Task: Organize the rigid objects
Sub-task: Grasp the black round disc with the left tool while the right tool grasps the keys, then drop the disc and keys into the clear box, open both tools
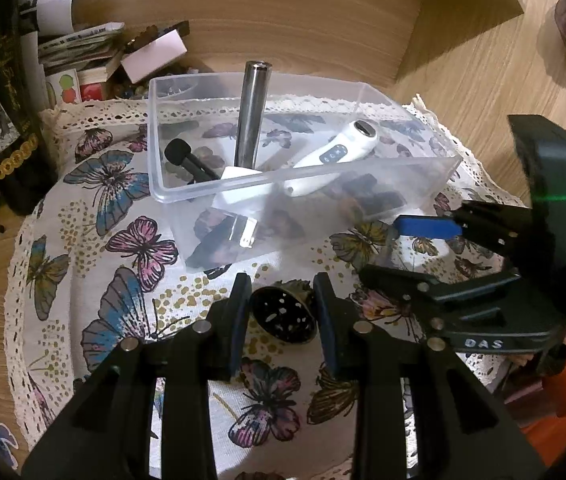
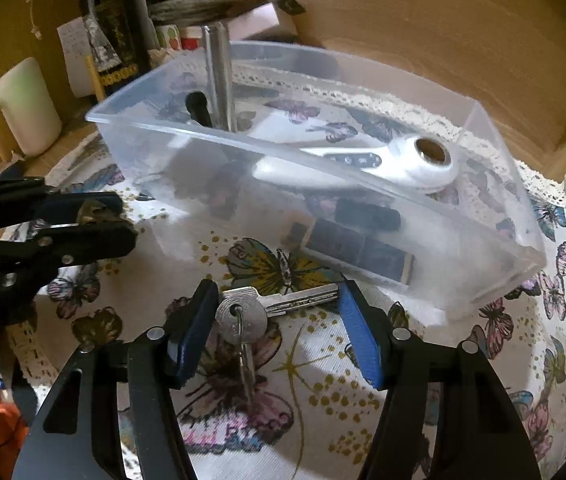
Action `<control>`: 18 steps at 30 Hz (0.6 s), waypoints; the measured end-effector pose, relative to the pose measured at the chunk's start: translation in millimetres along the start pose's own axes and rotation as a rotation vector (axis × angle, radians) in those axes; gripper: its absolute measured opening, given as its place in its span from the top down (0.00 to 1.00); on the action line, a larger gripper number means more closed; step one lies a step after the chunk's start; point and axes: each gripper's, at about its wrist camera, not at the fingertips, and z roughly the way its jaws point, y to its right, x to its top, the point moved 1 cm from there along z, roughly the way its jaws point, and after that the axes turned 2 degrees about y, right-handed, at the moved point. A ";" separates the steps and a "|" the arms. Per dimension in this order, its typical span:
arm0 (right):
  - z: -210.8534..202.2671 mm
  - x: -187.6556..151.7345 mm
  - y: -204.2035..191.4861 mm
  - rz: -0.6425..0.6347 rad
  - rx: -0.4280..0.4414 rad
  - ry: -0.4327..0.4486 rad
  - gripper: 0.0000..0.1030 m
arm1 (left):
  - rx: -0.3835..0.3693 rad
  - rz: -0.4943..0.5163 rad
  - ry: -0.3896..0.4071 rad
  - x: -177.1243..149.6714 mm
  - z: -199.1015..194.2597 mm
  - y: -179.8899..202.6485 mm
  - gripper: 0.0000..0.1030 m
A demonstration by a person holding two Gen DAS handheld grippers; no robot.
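A clear plastic bin (image 1: 171, 196) (image 2: 515, 248) stands on a butterfly cloth. It holds a steel cylinder (image 1: 252, 116) (image 2: 219, 76), a white handheld device (image 1: 339, 150) (image 2: 415, 160), a small black microphone (image 1: 187, 158) and dark blocks (image 2: 359, 248). My left gripper (image 1: 283, 312) is shut on a small dark perforated bell (image 1: 283, 314), low over the cloth in front of the bin; it also shows in the right wrist view (image 2: 95, 220). My right gripper (image 2: 279, 320) is open around a bunch of silver keys (image 2: 251, 312) lying on the cloth; it also shows in the left wrist view (image 1: 415, 240).
The butterfly cloth (image 1: 115, 248) (image 2: 323, 400) with a lace edge covers a wooden surface. Books, papers and small boxes (image 1: 83, 52) crowd the back left. A white candle (image 2: 27, 108) stands left of the bin. A wooden panel (image 1: 283, 16) rises behind.
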 end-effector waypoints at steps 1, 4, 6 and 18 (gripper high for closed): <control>-4.3 0.0 -0.8 -0.001 0.000 0.013 0.43 | 0.002 0.002 0.001 0.9 -0.1 0.6 0.69; -18.3 0.7 -2.0 0.001 0.001 0.054 0.43 | 0.010 0.011 0.010 1.7 -3.2 3.6 0.69; -28.1 1.4 -1.5 0.002 -0.003 0.083 0.43 | 0.015 0.020 0.020 3.5 -6.5 7.3 0.69; -82.3 9.1 4.7 0.005 -0.039 0.236 0.43 | 0.017 0.047 0.111 24.9 -26.4 30.3 0.69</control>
